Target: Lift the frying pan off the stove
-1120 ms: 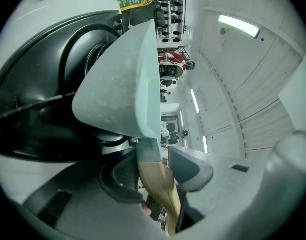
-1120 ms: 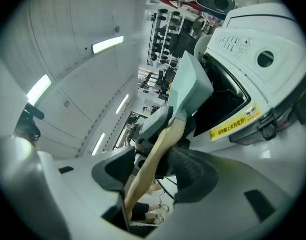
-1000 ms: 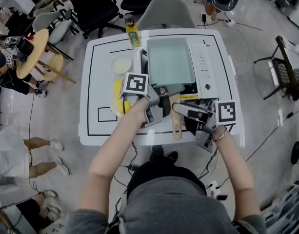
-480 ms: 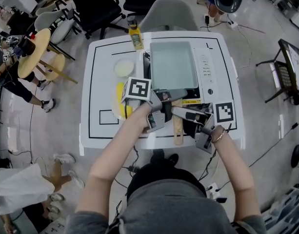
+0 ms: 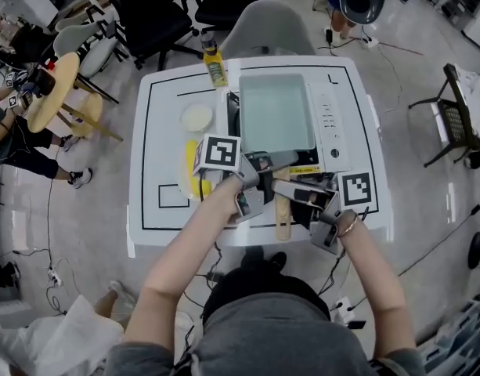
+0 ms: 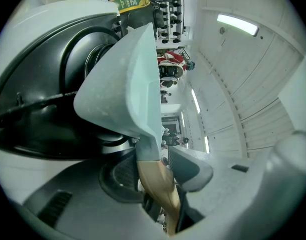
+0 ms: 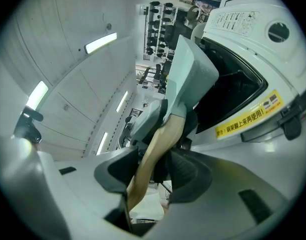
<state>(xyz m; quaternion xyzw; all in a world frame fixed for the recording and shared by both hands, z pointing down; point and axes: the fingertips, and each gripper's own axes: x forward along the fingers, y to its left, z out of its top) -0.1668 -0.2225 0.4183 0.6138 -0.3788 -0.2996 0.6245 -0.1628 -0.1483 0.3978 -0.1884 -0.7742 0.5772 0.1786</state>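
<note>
A pale green rectangular frying pan (image 5: 275,112) sits on the white table-top stove (image 5: 333,124), its wooden handle (image 5: 283,210) pointing toward me. My left gripper (image 5: 265,172) is shut on the handle close to the pan. My right gripper (image 5: 285,188) comes in from the right; its jaws have just been closing, with the handle between them, and the pads rest on it. The left gripper view has the pan (image 6: 128,69) above the handle (image 6: 157,184) in the left gripper (image 6: 155,169). The right gripper view shows the handle (image 7: 155,149) in the right gripper (image 7: 153,173).
On the white table (image 5: 146,171), an oil bottle (image 5: 214,63) stands at the far edge left of the stove. A small white dish (image 5: 196,117) and a yellow item (image 5: 191,171) lie left of the pan. A grey chair (image 5: 271,22) stands behind the table.
The right gripper's jaws have drawn in on the wooden handle. The left gripper keeps its hold. The pan still rests on the stove. A person at the lower left has walked on.
</note>
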